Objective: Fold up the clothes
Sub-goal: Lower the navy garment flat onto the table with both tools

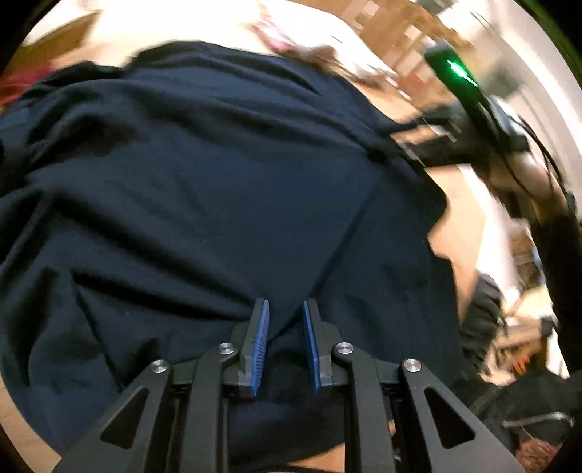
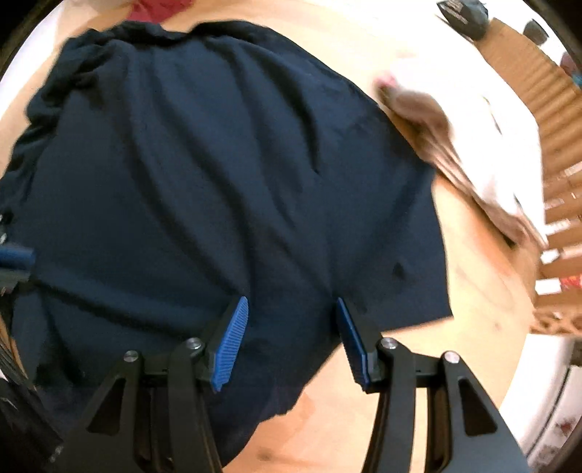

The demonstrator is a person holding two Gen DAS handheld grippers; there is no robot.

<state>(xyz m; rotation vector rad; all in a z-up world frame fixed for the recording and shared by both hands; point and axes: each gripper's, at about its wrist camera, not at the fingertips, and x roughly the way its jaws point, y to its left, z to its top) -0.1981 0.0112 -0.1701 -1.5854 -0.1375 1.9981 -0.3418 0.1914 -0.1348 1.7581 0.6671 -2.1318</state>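
A dark navy garment (image 1: pixel 218 182) (image 2: pixel 200 182) lies spread and wrinkled over the wooden table (image 2: pixel 473 283). My left gripper (image 1: pixel 286 303) points down at its near part. Its blue pads stand a narrow gap apart with cloth pinched between them, and creases run in toward them. My right gripper (image 2: pixel 291 300) hangs over the garment's near right part, close to the hem. Its pads are wide apart, with flat cloth below them and nothing pressed. A blue pad of the left gripper (image 2: pixel 14 254) shows at the left edge. A hand (image 1: pixel 523 171) carries the right gripper, blurred, by the garment's far right edge.
A white cloth with a brown edge (image 2: pixel 454 120) lies right of the garment. A red cloth (image 2: pixel 160 9) lies beyond its far end. A cardboard box (image 2: pixel 538 83) stands at the far right. Bare wood shows along the near right of the table. Dark clutter (image 1: pixel 480 309) sits off the table's side.
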